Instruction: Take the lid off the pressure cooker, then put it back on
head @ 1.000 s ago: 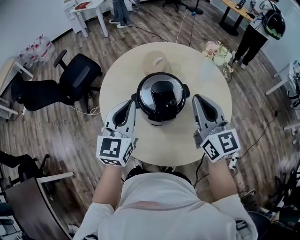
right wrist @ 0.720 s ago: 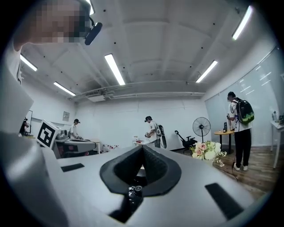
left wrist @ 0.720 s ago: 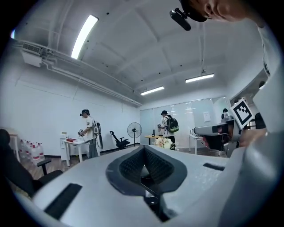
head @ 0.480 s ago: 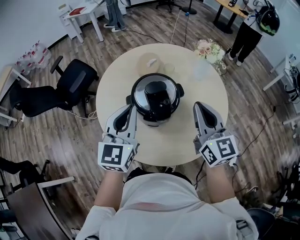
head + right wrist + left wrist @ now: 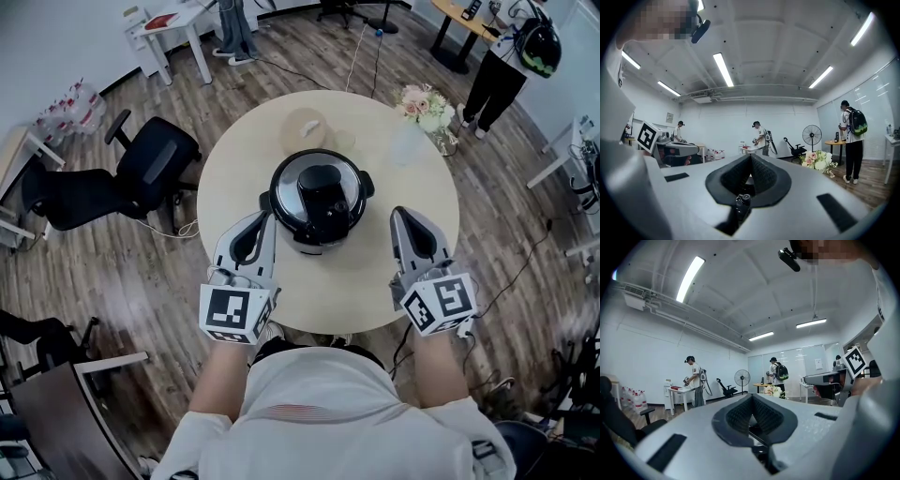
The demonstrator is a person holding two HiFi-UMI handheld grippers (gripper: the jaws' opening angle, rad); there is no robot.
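Observation:
The pressure cooker (image 5: 321, 199) stands in the middle of the round table (image 5: 328, 281), its silver lid (image 5: 291, 187) seated on it with a black handle (image 5: 323, 195) on top. My left gripper (image 5: 265, 218) hovers level just left of the cooker and nearer to me, shut on nothing. My right gripper (image 5: 401, 214) hovers to the cooker's right, also shut and empty, a clear gap away from the pot. In the left gripper view the left gripper (image 5: 751, 397) shows its jaws pressed together; the right gripper (image 5: 751, 157) looks the same in its own view. Neither gripper view shows the cooker.
A bunch of flowers (image 5: 424, 103) and a clear glass (image 5: 405, 141) stand at the table's far right. A pale object (image 5: 305, 127) lies behind the cooker. A black office chair (image 5: 150, 164) stands left of the table. Other people work at desks further off (image 5: 511, 56).
The right gripper has drawn back a little toward the table's near edge. The left gripper has stayed put. Both remain shut, and the lid has not moved.

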